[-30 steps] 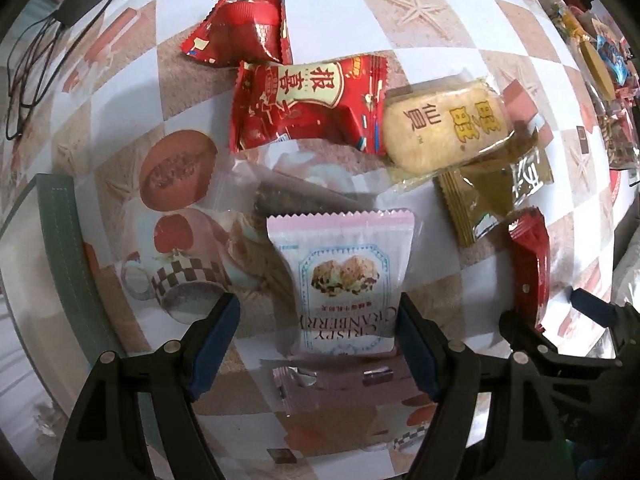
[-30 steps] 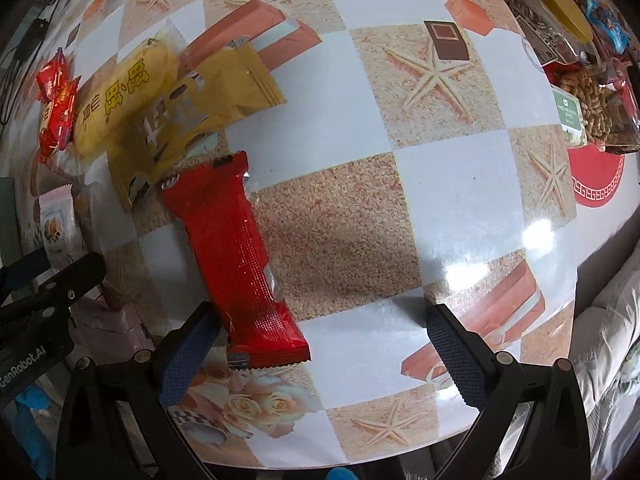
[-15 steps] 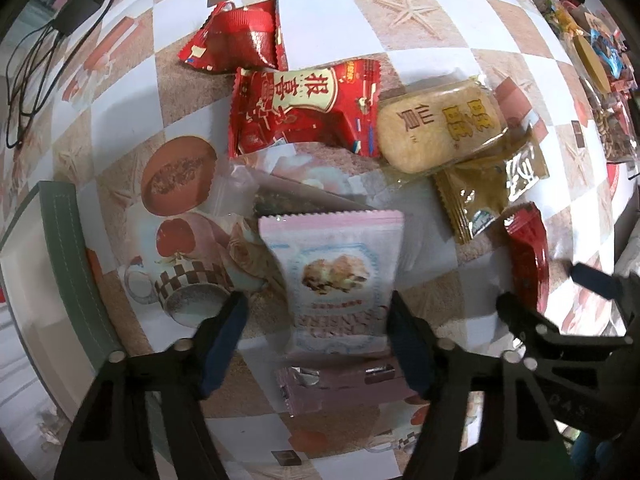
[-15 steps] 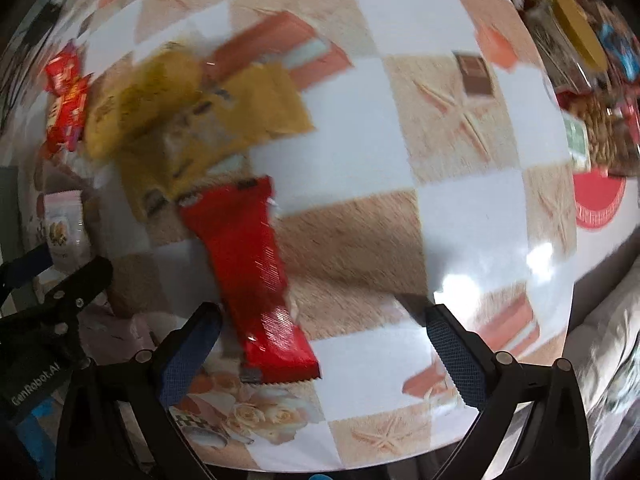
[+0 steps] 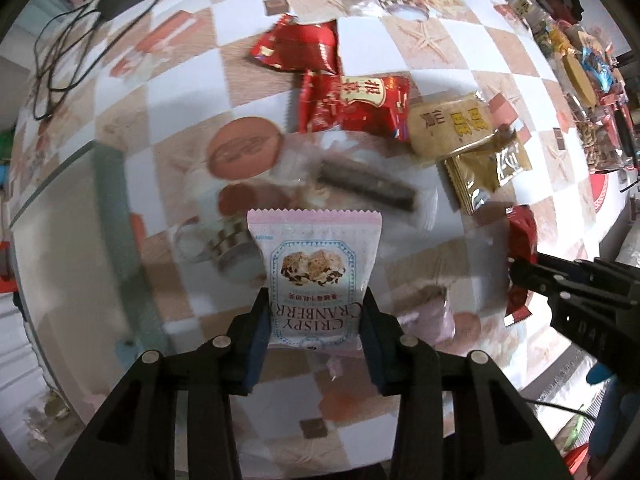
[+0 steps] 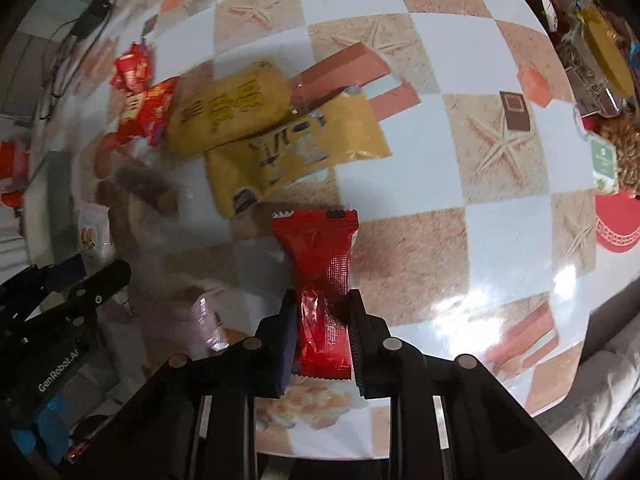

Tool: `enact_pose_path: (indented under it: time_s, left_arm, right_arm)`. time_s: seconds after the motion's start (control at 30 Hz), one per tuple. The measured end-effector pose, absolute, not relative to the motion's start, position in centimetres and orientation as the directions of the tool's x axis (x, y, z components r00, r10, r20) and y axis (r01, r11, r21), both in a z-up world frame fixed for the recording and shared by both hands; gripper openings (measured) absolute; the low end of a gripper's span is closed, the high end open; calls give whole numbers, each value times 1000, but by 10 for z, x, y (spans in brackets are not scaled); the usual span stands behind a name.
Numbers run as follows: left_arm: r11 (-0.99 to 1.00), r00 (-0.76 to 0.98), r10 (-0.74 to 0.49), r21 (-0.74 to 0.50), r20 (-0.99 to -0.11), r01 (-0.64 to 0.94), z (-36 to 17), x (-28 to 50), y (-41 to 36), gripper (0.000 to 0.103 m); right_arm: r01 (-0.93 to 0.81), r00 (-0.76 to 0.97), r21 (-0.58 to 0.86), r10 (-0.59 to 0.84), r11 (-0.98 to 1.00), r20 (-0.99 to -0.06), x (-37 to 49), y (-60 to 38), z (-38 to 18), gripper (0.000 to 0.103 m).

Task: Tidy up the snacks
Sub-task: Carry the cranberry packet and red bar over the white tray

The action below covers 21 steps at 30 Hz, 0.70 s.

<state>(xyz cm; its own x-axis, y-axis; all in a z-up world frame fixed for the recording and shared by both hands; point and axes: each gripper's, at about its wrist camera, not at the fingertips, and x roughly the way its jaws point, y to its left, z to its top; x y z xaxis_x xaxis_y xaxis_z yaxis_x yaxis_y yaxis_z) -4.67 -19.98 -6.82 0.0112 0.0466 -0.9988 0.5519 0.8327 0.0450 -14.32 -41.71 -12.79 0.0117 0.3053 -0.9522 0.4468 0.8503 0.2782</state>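
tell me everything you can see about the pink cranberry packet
The pink packet is a small glossy plastic pouch with zigzag-crimped ends, a blue-framed picture of a nutty biscuit and "CRISPY CRANBERRY" printed upside down in the left wrist view. It looks sealed and full. The left gripper pinches its lower part, jaws closing on both sides, lifting it above the table.

My left claw is matt black plastic with dull blue pads, its jaws closing on a smooth, satiny pink cranberry packet of plastic film. My right claw pinches a glossy red foil wrapper, crinkled and shiny. The surface wears a slick, glare-catching checked covering. The gold sachet gleams metallic.
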Motion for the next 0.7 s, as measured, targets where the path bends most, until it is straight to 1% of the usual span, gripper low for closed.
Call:
enact_pose_path:
  time_s: [0.27,0.4,0.43,0.47,0.5,0.53,0.63,0.7]
  left_arm:
    - [836,31,23,36,-999,547,-41,-60,-170,45]
    - [846,36,15,32,-999,532,-34,-66,-160,45]
    - [848,39,13,32,-999,529,-31,-67,-158,45]
    - [849,41,12,32,-999,528,-29,-68,-156,45]
    - [849,44,13,34,-999,528,-26,-69,-154,45]
    - [847,49,14,38,-999,530,-24,-70,-152,45]
    - [848,53,14,40,-999,528,-19,-74,-143,45]
    - [849,53,14,40,-998,526,-18,-74,-138,45]
  right_arm:
    - [456,41,308,326,835,-944,-153,-419,-111,25]
    - [458,19,265,288,848,-957,-151,-418,-107,26]
    - [463,10,253,281,849,-960,-150,-419,-110,31]
    - [471,5,252,283,845,-959,-150,-418,-112,54]
    - [477,2,245,278,844,-961,-151,-417,-117,66]
    - [482,4,232,263,845,-965,-150,-417,-119,76]
    - [483,5,226,256,846,-967,-148,-414,-124,75]
    - [483,-8,219,254,848,-967,-150,-411,-131,63]
